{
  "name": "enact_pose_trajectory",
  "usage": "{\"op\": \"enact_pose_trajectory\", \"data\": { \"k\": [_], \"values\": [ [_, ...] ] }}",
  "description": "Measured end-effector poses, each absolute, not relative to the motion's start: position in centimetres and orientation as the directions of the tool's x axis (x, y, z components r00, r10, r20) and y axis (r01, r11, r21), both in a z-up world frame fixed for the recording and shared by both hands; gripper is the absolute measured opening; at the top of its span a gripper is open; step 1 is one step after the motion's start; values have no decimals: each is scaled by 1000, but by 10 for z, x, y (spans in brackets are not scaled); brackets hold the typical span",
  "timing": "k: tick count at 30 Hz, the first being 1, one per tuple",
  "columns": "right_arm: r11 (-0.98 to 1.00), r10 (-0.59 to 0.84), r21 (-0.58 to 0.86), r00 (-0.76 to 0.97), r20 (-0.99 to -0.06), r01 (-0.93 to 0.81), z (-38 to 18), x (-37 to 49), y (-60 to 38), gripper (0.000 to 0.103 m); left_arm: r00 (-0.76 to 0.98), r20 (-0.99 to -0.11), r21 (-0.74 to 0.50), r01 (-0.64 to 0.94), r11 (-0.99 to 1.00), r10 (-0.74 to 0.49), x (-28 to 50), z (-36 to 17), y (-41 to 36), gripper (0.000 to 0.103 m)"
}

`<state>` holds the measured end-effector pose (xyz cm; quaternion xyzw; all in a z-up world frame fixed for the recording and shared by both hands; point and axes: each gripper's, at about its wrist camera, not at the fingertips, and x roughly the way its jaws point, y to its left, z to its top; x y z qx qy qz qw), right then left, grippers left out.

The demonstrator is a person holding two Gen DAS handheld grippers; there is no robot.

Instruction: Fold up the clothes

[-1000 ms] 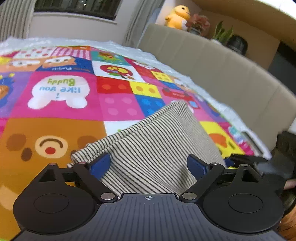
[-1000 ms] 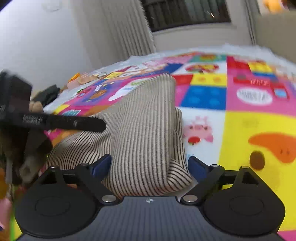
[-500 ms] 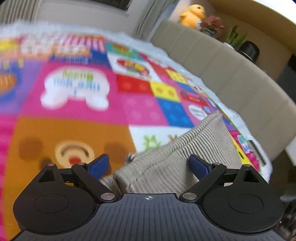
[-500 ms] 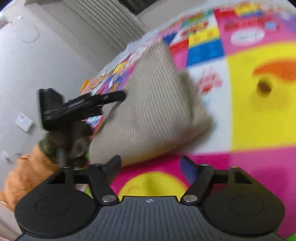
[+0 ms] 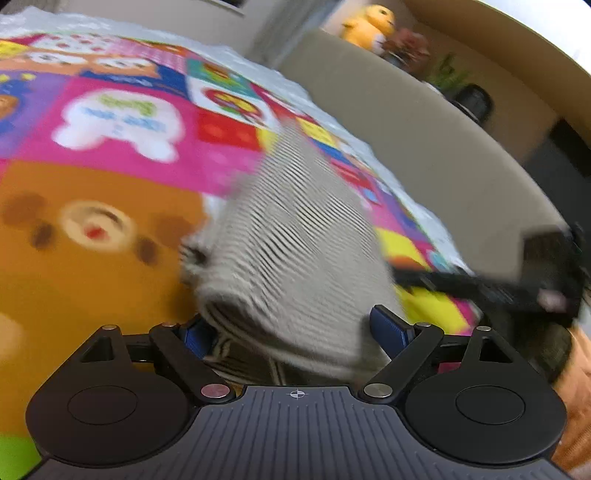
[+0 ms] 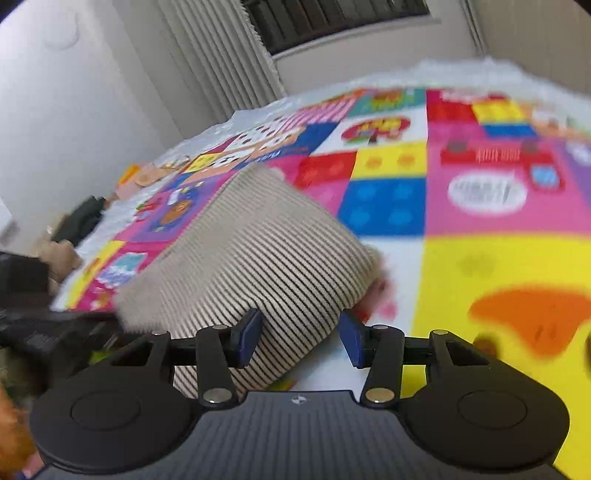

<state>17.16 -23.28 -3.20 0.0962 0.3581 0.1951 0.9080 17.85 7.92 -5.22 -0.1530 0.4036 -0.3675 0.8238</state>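
A folded beige garment with thin dark stripes (image 5: 295, 236) lies on a colourful patchwork play mat (image 5: 110, 155). My left gripper (image 5: 291, 328) is open, its blue pads on either side of the garment's near end. In the right wrist view the same garment (image 6: 251, 258) lies ahead, and my right gripper (image 6: 299, 334) is partly closed around its near right corner, with cloth between the pads. The right gripper shows as a dark blurred shape at the right of the left wrist view (image 5: 517, 284). The left gripper shows at the left edge of the right wrist view (image 6: 44, 328).
A beige sofa back (image 5: 424, 140) borders the mat on the right, with a yellow plush toy (image 5: 365, 24) and plants on the shelf behind it. Curtains and a window (image 6: 295, 33) stand beyond the mat. An orange sleeve (image 5: 576, 387) is at the right edge.
Both grippers have moved back in around the near end of the garment. The right gripper's jaws have narrowed around the corner. The garment looks more bunched and raised than before.
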Motion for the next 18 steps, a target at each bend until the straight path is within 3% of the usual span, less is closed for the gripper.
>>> {"op": "enact_pose_trajectory", "data": {
  "k": [7, 10, 18],
  "values": [
    [949, 312, 163, 739, -597, -269, -32, 186, -235, 49, 312, -537, -576, 543, 611, -784, 149, -51, 48, 92],
    [960, 260, 73, 771, -582, -269, -31, 181, -232, 57, 293, -531, -576, 563, 592, -795, 138, -47, 42, 95],
    [957, 254, 11, 815, -520, -290, -27, 153, -231, 66, 413, -534, -542, 502, 674, -738, 128, -28, 73, 95]
  ]
}}
